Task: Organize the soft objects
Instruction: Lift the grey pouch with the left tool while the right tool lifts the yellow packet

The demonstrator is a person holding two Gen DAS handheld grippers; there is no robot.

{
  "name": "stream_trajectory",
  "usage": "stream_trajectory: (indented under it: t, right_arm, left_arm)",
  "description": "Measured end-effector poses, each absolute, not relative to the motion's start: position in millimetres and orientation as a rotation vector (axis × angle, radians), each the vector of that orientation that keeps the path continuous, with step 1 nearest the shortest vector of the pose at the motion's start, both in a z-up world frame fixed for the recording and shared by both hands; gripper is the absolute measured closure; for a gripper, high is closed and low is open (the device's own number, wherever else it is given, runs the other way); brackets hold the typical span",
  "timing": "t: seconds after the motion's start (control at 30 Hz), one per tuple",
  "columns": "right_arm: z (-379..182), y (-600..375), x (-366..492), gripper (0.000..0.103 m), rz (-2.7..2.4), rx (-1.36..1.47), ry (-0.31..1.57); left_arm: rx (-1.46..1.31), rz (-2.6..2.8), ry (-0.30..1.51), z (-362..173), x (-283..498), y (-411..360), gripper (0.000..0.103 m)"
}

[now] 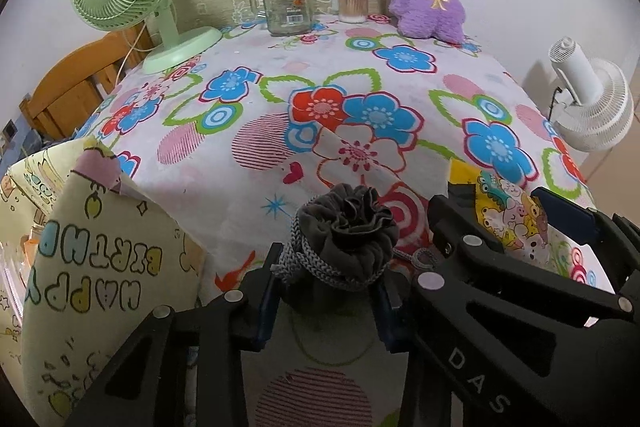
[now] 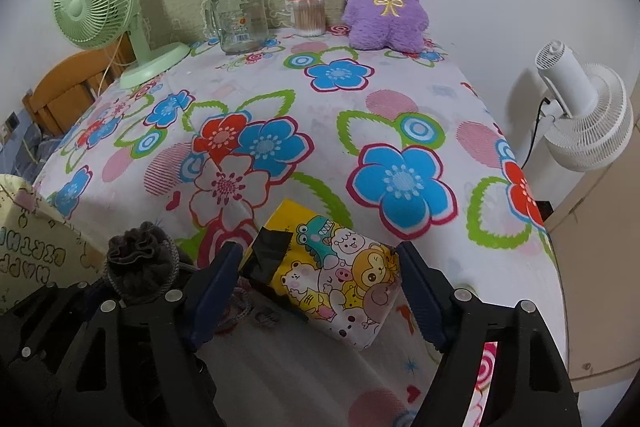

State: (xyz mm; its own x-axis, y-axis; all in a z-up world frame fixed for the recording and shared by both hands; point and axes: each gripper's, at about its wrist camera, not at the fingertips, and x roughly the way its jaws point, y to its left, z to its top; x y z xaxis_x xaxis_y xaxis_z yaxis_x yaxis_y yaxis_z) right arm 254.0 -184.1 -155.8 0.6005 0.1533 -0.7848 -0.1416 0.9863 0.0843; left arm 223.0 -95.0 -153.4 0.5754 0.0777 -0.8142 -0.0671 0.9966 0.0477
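Nearest the left claw, a grey drawstring pouch stands upright at the flowered desk edge, pads pressed on its body below the gathered neck. Just beside it, the right claw straddles a cartoon tissue pack, jaws apart, long axis running away-left. Only the right view shows the pack whole. Farther back sits a purple plush.

The middle of the worktop lies open; fan, jar and plush line its far edge.
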Motion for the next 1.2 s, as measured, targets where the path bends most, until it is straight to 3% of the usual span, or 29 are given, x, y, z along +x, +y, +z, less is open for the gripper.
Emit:
stream_trajectory:
  t: [1.2]
  right_arm:
    - [-84.5,-211.3,153.3,0.023,0.070,0.089,0.776]
  left_arm:
    - [0.049,-0.066,0.847,-88.1,141.0,-113.8,0.065]
